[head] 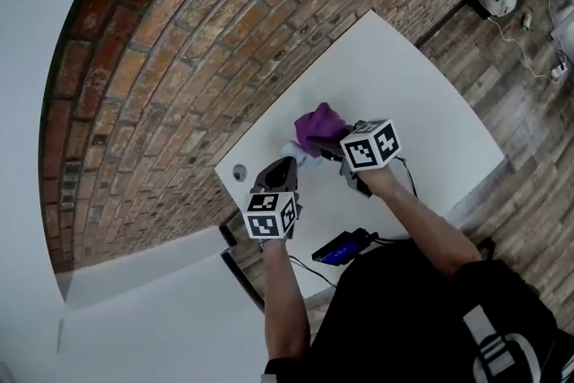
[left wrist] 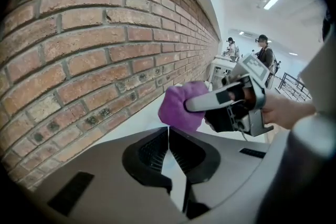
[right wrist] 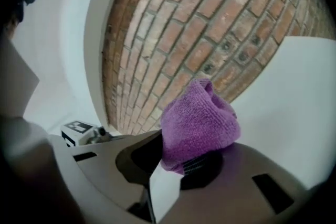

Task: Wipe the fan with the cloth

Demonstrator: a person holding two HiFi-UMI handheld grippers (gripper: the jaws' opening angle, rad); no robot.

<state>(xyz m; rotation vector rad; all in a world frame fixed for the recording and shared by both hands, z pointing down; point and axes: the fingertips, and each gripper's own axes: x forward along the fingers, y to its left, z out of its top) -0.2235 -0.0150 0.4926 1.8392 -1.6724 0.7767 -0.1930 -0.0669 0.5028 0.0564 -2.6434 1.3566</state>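
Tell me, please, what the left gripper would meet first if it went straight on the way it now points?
Most likely the purple cloth, clamped in the right gripper, which sits just past the left gripper's shut jaws. The head view shows something pale at its tip that I can't identify.

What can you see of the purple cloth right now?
The purple cloth looks like soft, nubby fabric, terry or microfibre, bunched into a rounded wad. The right gripper is shut on its lower edge, so most of the wad bulges out past the jaws toward the brick wall. It is over the white table, close to the wall. Nothing else visibly touches it. Whether it grazes the table cannot be told.
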